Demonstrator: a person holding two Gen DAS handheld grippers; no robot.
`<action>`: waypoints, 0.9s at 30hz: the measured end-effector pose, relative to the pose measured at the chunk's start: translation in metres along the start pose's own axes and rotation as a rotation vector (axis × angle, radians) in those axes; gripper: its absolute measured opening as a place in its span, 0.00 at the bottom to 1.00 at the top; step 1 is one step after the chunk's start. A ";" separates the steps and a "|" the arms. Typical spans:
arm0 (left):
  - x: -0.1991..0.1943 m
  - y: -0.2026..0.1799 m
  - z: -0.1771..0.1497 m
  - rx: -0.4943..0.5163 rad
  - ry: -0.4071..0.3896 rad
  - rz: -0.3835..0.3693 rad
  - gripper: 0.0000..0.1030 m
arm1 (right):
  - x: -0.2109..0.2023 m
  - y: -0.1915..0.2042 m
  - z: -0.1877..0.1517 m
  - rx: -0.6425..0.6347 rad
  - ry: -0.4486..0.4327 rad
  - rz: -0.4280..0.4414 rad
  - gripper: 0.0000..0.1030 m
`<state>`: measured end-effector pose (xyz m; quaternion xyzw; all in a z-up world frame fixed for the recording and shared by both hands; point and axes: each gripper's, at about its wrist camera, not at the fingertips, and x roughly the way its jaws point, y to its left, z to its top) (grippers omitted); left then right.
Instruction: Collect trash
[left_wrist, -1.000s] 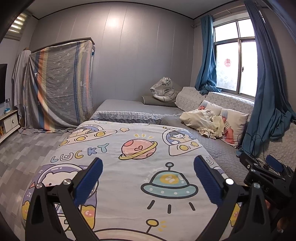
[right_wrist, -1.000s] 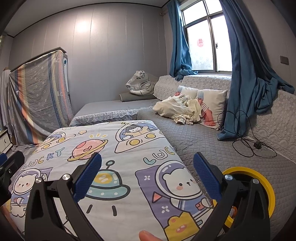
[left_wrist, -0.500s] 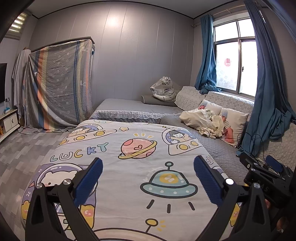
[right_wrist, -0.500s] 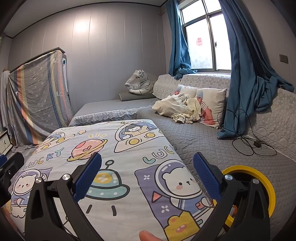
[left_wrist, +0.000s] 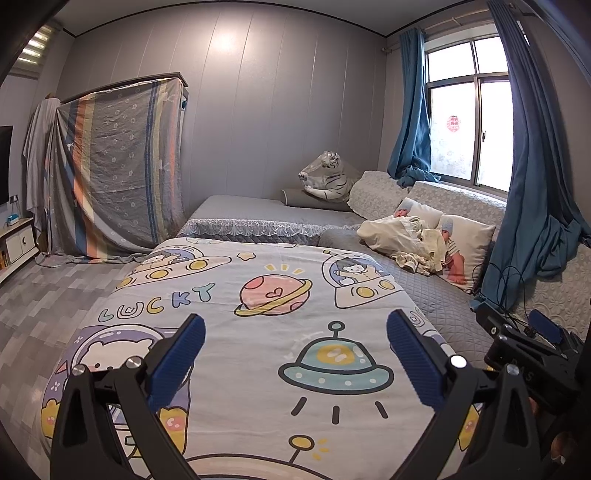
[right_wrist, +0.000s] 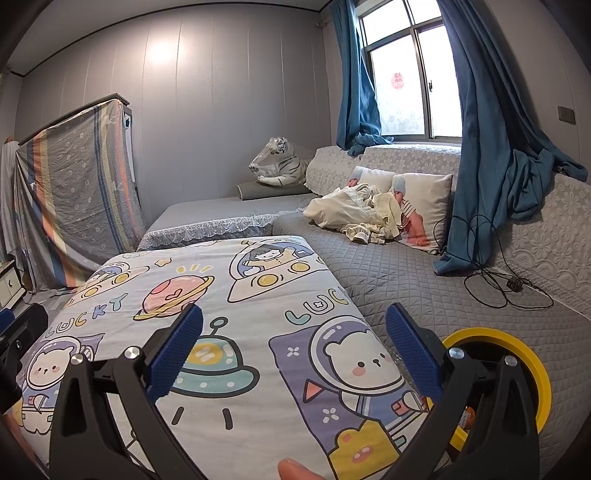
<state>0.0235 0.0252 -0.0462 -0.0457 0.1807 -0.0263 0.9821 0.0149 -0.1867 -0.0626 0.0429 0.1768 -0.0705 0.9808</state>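
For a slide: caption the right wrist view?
Open right gripper above a cartoon space quilt, yellow-rimmed bin beside it on the grey bed.

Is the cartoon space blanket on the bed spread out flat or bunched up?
Spread flat: the cartoon space blanket lies smooth across the bed, its planet, UFO and LUCKY prints fully readable in both wrist views.

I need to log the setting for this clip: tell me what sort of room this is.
Most likely a bedroom or family sleeping room in a home. A wide bed platform carries a cartoon space quilt and pillows, a plush tiger sits at the far end, and blue curtains hang by the window.
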 end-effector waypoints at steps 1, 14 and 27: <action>0.000 0.000 0.000 0.000 0.001 -0.001 0.92 | 0.000 0.000 0.000 0.000 0.000 -0.001 0.92; 0.001 0.001 0.000 -0.002 0.004 -0.006 0.92 | 0.003 -0.001 0.000 0.005 0.012 0.001 0.92; 0.000 -0.001 0.002 0.004 0.007 -0.004 0.92 | 0.004 -0.001 0.000 0.007 0.015 0.000 0.92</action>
